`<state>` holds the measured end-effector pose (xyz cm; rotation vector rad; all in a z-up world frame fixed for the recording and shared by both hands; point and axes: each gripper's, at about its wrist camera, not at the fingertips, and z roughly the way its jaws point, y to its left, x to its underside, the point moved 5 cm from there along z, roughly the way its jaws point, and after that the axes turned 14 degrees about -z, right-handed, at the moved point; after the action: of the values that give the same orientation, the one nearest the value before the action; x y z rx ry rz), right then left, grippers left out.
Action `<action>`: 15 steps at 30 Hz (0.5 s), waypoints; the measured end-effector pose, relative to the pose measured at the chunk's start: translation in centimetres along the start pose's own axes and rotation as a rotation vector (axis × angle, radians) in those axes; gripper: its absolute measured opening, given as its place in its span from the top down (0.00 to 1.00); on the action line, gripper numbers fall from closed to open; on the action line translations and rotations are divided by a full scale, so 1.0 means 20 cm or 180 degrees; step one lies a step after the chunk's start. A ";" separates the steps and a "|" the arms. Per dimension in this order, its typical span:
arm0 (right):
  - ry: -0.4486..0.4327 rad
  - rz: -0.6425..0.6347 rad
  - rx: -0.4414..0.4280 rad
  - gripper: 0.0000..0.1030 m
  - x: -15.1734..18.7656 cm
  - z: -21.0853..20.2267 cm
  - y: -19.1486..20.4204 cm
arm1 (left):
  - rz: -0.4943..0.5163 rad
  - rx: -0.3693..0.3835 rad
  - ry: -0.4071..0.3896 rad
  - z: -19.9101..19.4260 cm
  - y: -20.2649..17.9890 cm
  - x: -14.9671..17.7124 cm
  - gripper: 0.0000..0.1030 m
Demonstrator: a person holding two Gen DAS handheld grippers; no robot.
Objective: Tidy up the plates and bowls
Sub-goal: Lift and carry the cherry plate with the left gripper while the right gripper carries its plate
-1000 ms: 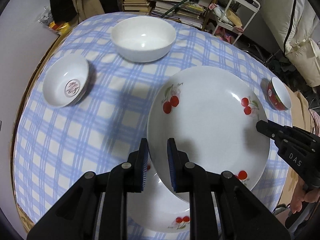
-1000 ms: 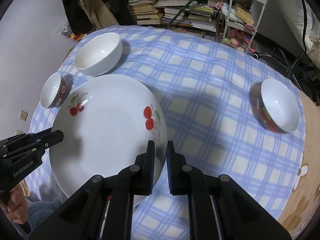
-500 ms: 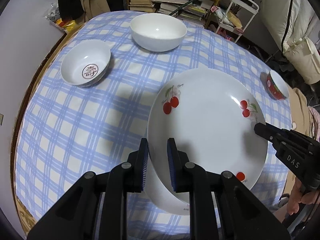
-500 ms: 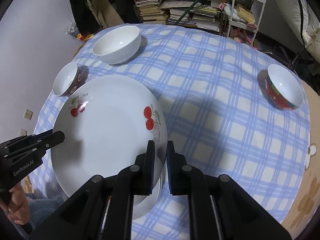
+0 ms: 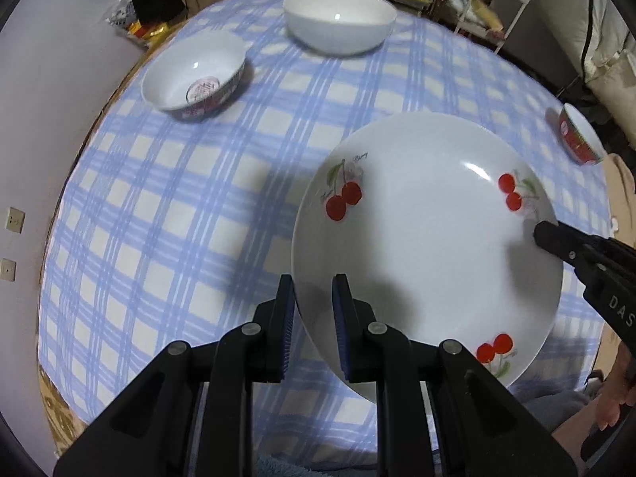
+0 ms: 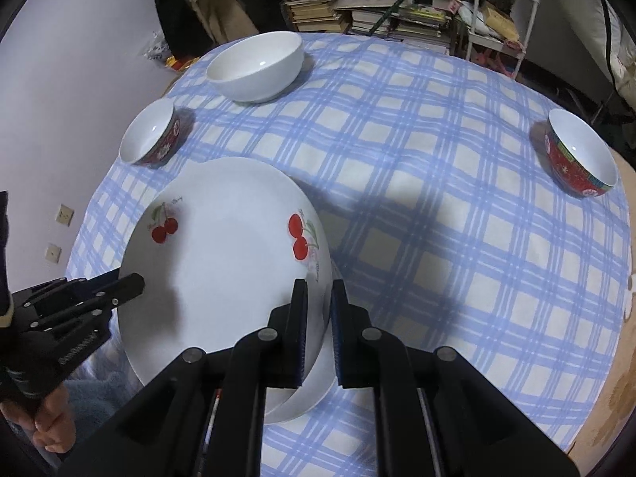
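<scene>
The left gripper (image 5: 314, 322) is clamped on the rim of a large white round ceramic plate with red cherry prints (image 5: 429, 246), its two fingers pinching the edge at about 7 o'clock of the plate in the left wrist view; the right gripper (image 6: 319, 330) is likewise closed on the same plate (image 6: 222, 278), biting the opposite rim at about 4 o'clock in the right wrist view; the plate sits tilted between them over the blue-and-white checked tablecloth (image 6: 417, 238); whether it touches the cloth cannot be told. A plain white deep bowl (image 6: 256, 65) stands at 12 o'clock; a small white-lined bowl with a red patterned outside (image 6: 151, 135) stands near the plate at 10 o'clock; a second red patterned bowl (image 6: 578, 155) stands well apart at 2 o'clock. Stacked books on a shelf (image 6: 369, 4) lie beyond the table.
</scene>
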<state>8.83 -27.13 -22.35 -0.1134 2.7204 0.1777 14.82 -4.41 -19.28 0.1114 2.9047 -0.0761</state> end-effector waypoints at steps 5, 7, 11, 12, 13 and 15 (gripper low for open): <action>0.0042 0.0037 -0.0030 0.88 0.04 0.06 0.00 | -0.0031 -0.0019 -0.0007 0.02 0.02 0.01 0.82; 0.0090 -0.0012 -0.0014 0.88 0.06 0.09 0.02 | -0.0077 -0.0096 0.0013 0.05 0.03 0.01 0.82; 0.0238 -0.0204 0.0124 0.88 0.08 0.18 0.08 | -0.0173 -0.0138 0.0126 0.11 0.06 0.02 0.82; 0.0263 -0.0245 0.0169 0.88 0.09 0.20 0.09 | -0.0172 -0.0136 0.0122 0.12 0.06 0.02 0.82; 0.0281 -0.0282 0.0206 0.88 0.10 0.20 0.09 | -0.0175 -0.0128 0.0113 0.11 0.06 0.02 0.82; 0.0313 -0.0267 0.0178 0.88 0.11 0.21 0.09 | -0.0190 -0.0116 0.0127 0.11 0.06 0.02 0.82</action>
<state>8.27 -24.92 -26.90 -0.2251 2.8094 0.0735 15.05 -3.24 -21.63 0.0203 2.9478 -0.0314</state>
